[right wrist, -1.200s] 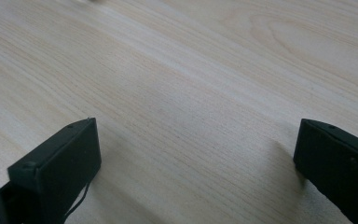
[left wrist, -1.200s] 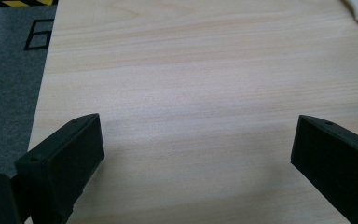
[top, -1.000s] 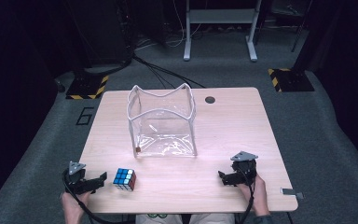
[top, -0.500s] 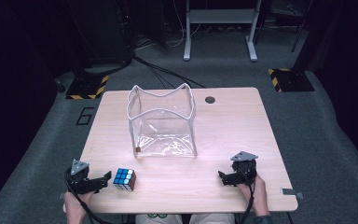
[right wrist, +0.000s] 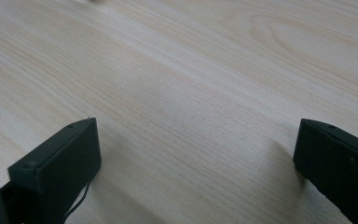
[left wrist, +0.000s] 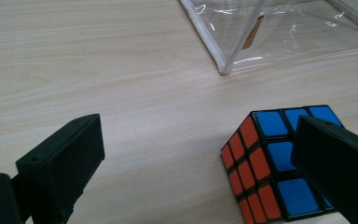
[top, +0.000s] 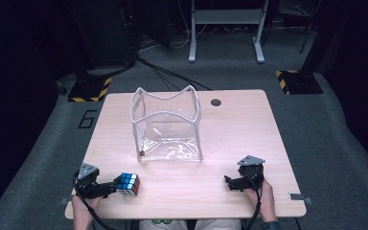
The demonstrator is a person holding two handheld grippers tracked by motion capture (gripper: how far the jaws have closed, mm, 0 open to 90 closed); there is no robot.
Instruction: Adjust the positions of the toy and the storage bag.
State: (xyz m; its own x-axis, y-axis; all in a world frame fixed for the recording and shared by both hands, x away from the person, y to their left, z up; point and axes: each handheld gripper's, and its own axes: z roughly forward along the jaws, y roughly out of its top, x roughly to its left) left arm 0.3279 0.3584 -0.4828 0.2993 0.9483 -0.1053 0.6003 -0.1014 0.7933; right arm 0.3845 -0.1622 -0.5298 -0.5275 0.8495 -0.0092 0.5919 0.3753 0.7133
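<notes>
Since my left gripper (top: 112, 188) stands wide apart beside the cube (top: 127, 184) at 3 o'clock, I'd grip 2 flat, rigid, slick faces; right gripper (top: 231, 182) gapes idle

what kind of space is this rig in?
Likely a lab or test room: a wooden table on grey carpet, hazard-striped stand bases, and floor cables beyond it.
</notes>
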